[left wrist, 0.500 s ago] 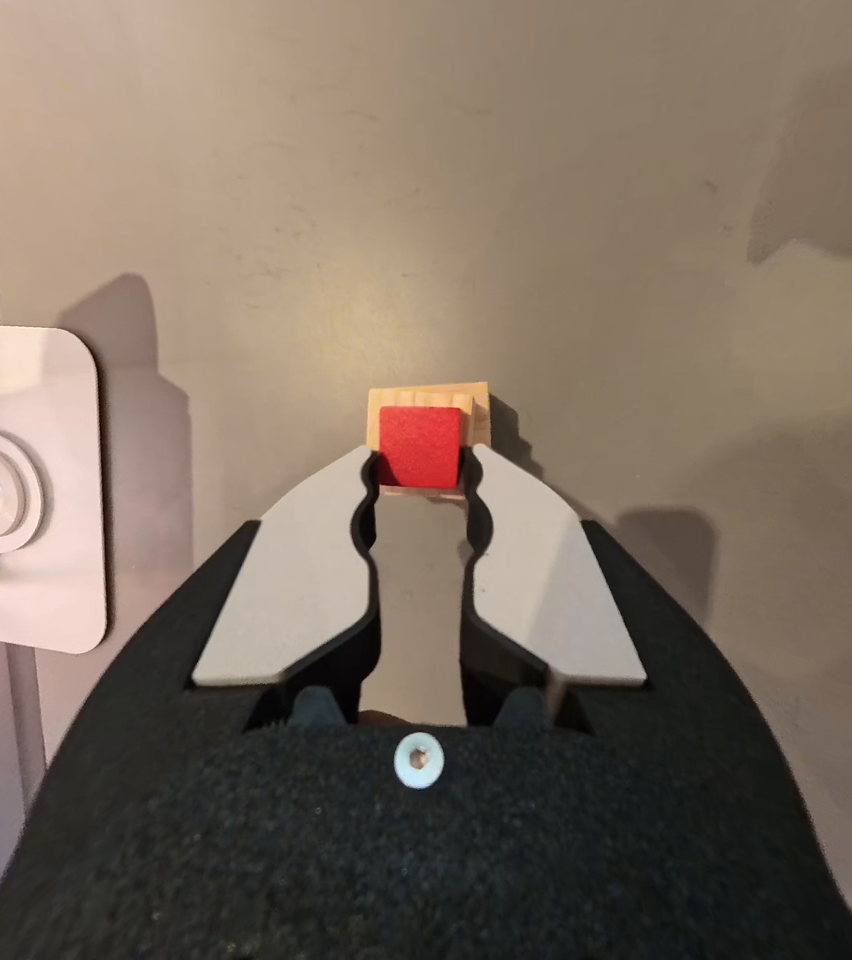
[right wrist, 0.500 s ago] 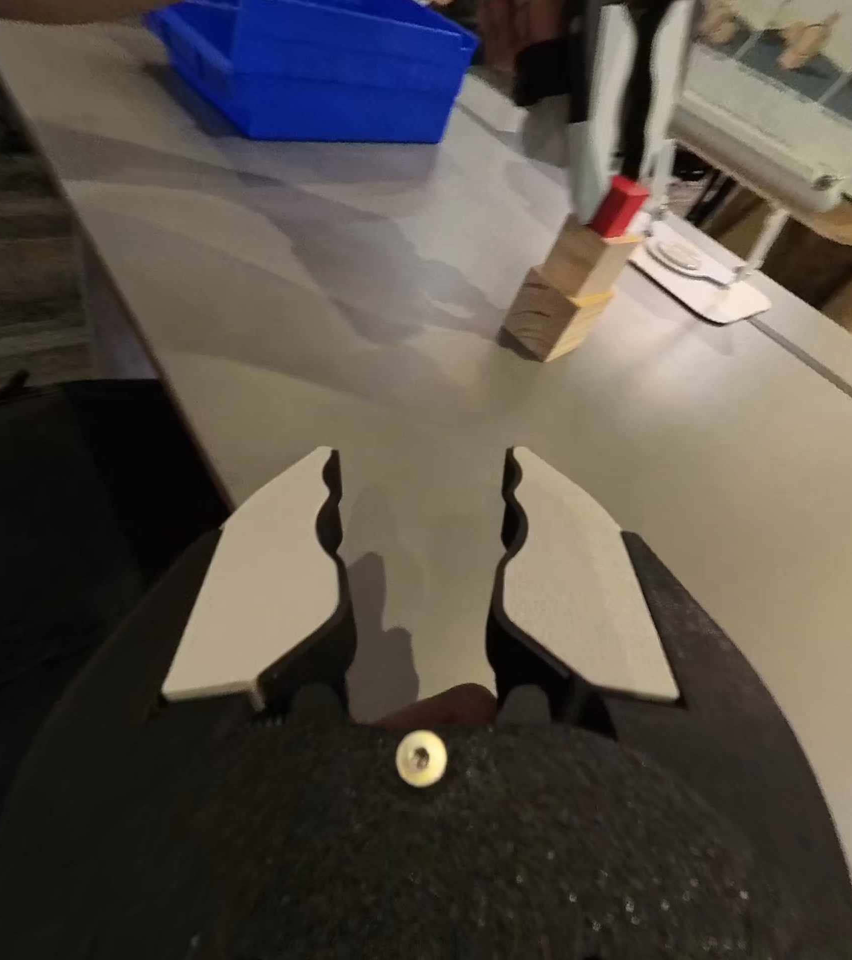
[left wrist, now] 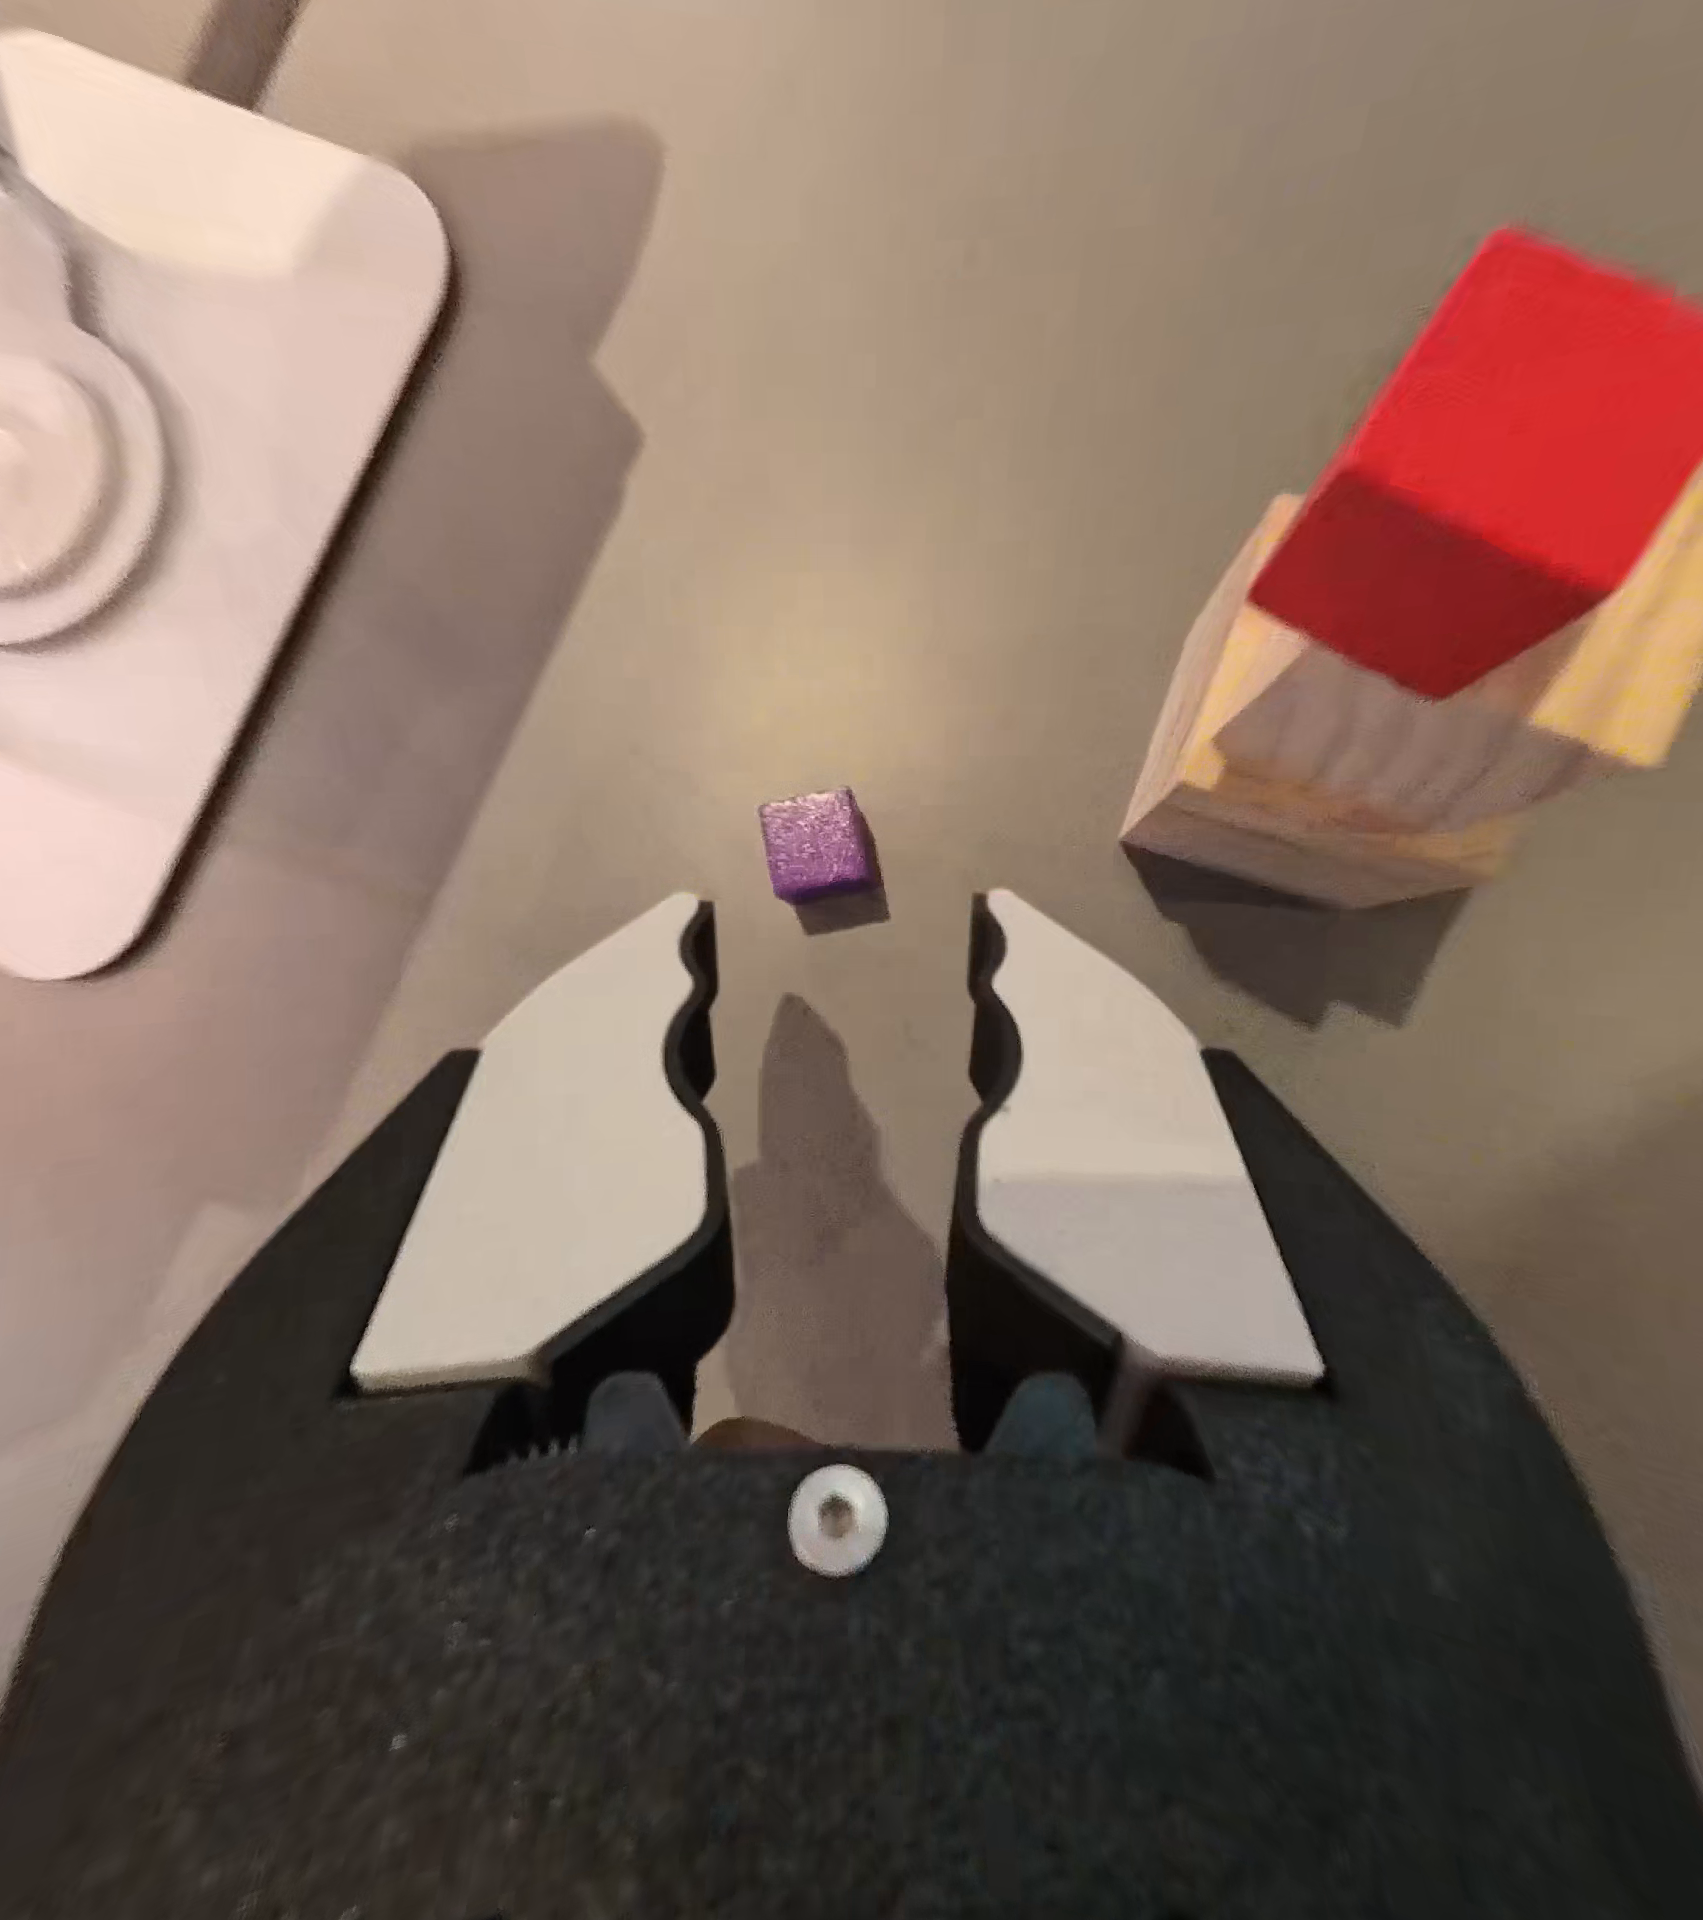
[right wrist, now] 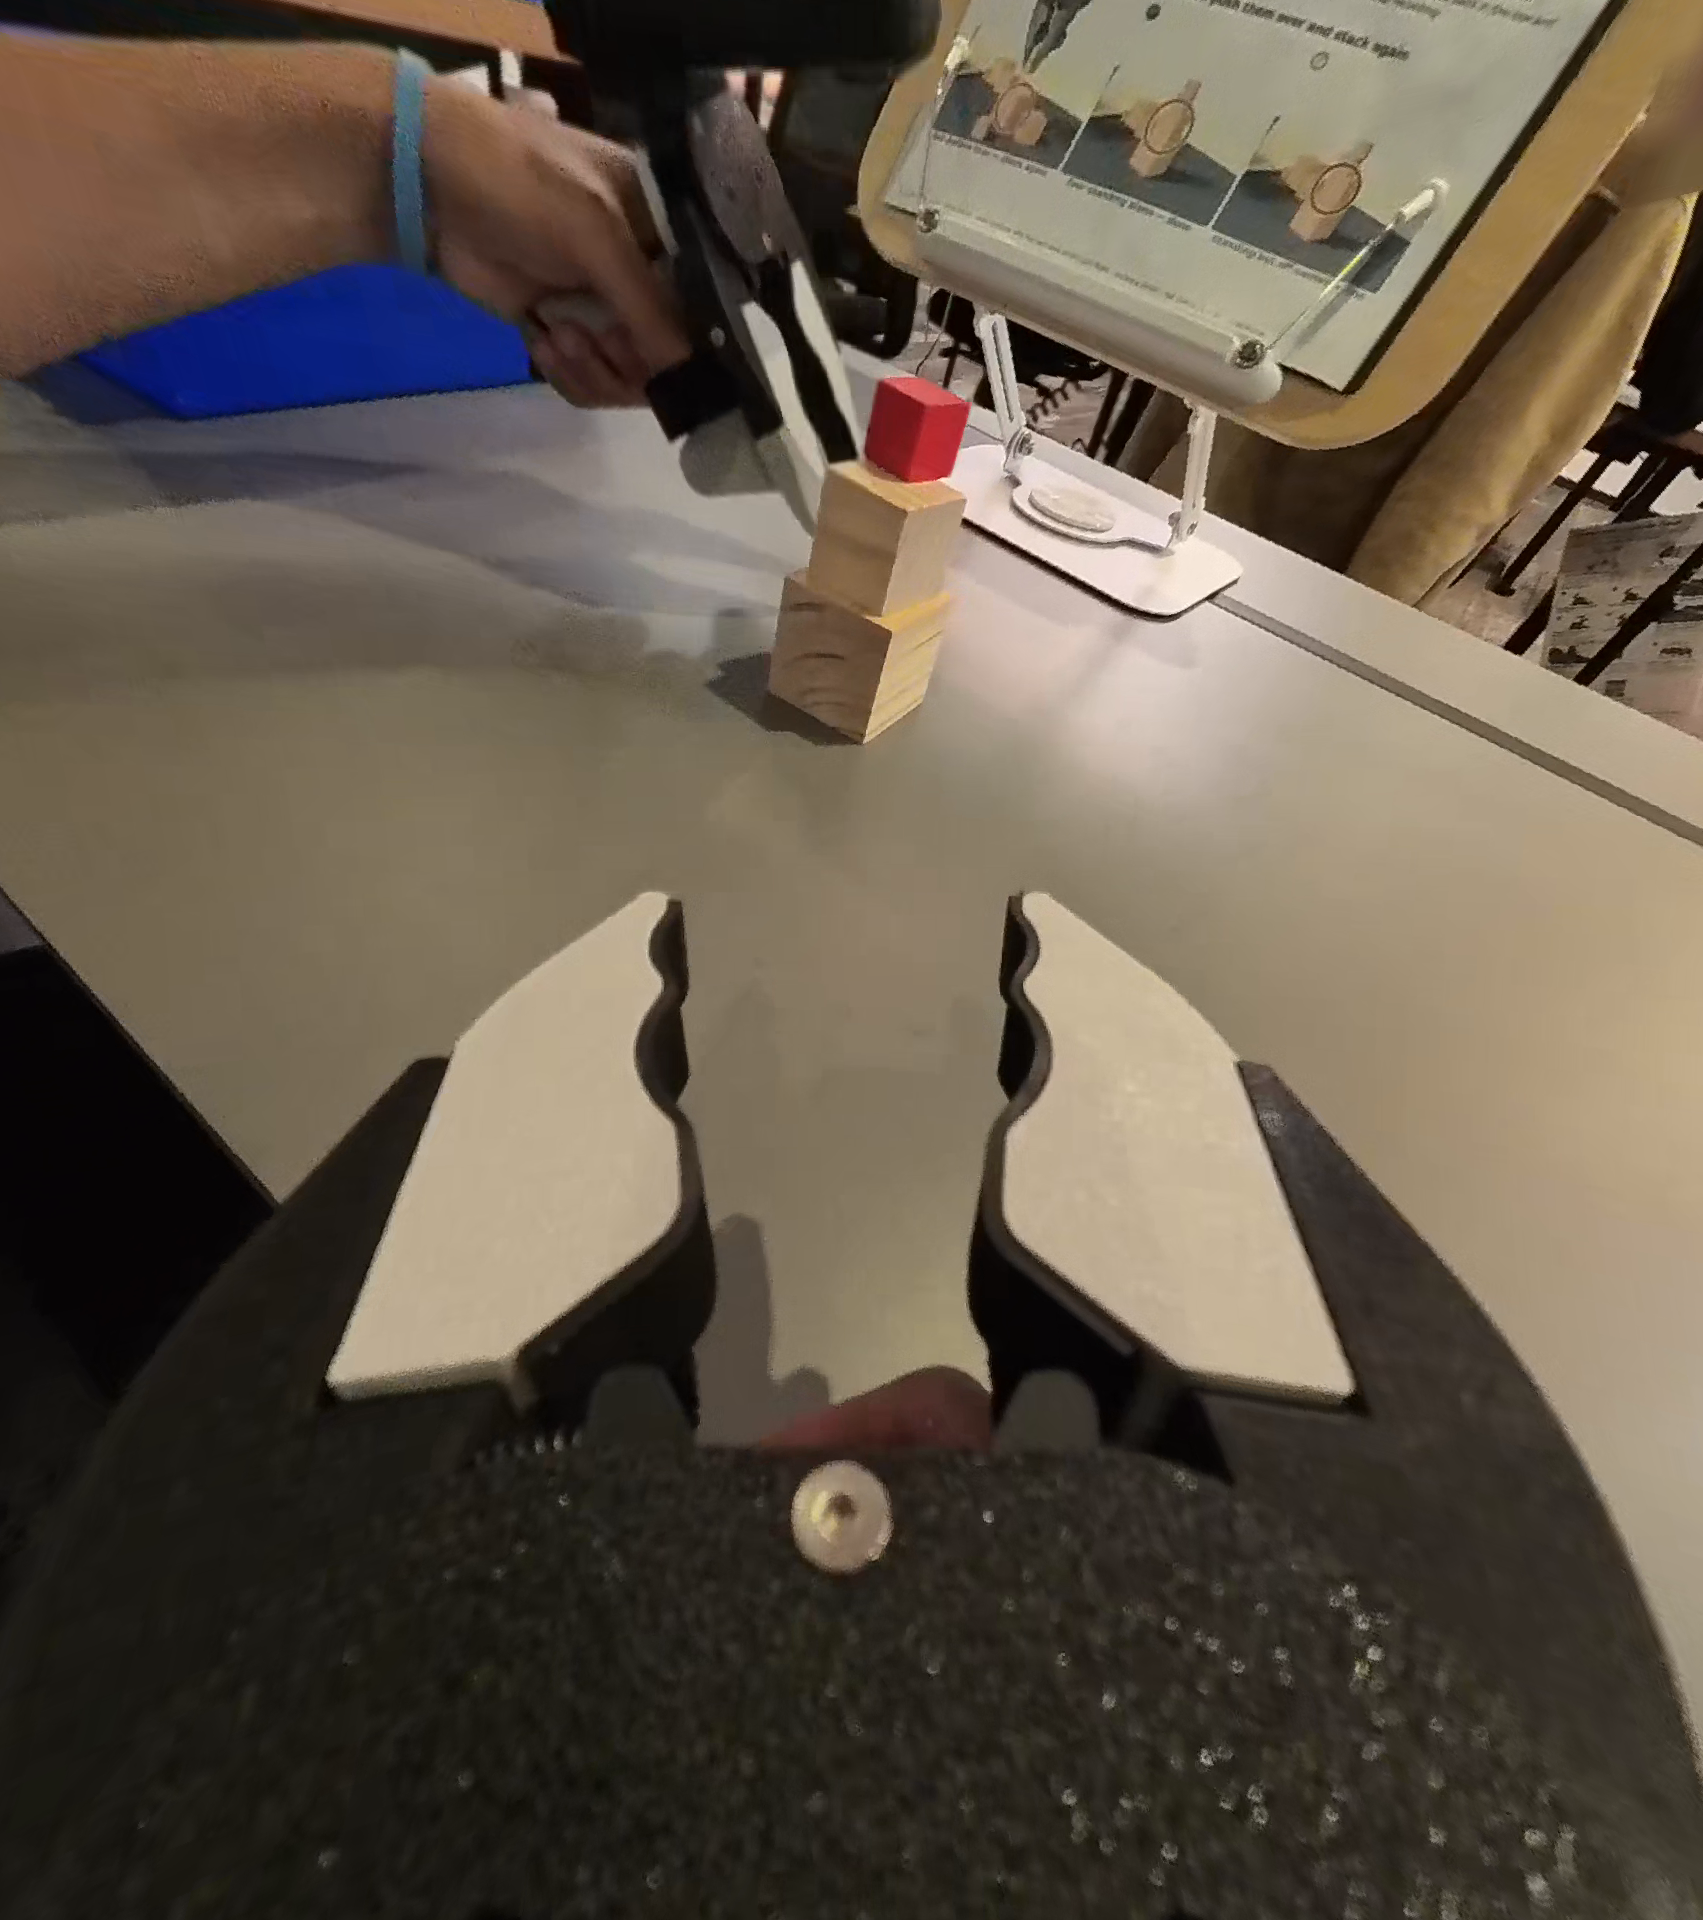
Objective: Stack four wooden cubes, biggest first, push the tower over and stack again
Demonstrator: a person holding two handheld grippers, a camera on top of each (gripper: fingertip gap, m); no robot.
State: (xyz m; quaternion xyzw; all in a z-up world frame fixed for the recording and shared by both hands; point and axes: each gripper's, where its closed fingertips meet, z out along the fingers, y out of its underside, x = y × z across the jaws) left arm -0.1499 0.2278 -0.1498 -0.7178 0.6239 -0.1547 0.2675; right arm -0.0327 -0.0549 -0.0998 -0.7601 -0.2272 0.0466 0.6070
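A tower of three cubes stands on the grey table: a big wooden cube (right wrist: 852, 665) at the bottom, a smaller wooden cube (right wrist: 888, 540) on it, and a red cube (right wrist: 914, 428) on top. The tower also shows at the right of the left wrist view, with the red cube (left wrist: 1512, 447) on top. A small purple cube (left wrist: 816, 842) lies on the table just ahead of my left gripper (left wrist: 836, 914), which is open and empty above it. My left gripper also shows in the right wrist view (right wrist: 774, 457), just left of the tower. My right gripper (right wrist: 842, 914) is open and empty, well short of the tower.
A white stand base (left wrist: 151, 416) lies left of the purple cube; in the right wrist view it (right wrist: 1107, 540) carries a tilted instruction board (right wrist: 1242, 156) behind the tower. A blue bin (right wrist: 307, 343) sits at the back left. The table's left edge (right wrist: 99, 997) is near. The gap from one gripper's tips to the other's is roughly 30 cm. To the red cube (right wrist: 914, 428): left tips about 9 cm, right tips about 25 cm.
My left gripper has let go of the red cube, opened, and moved left off the tower to above the purple cube. My right gripper has shifted its view a little but stays open.
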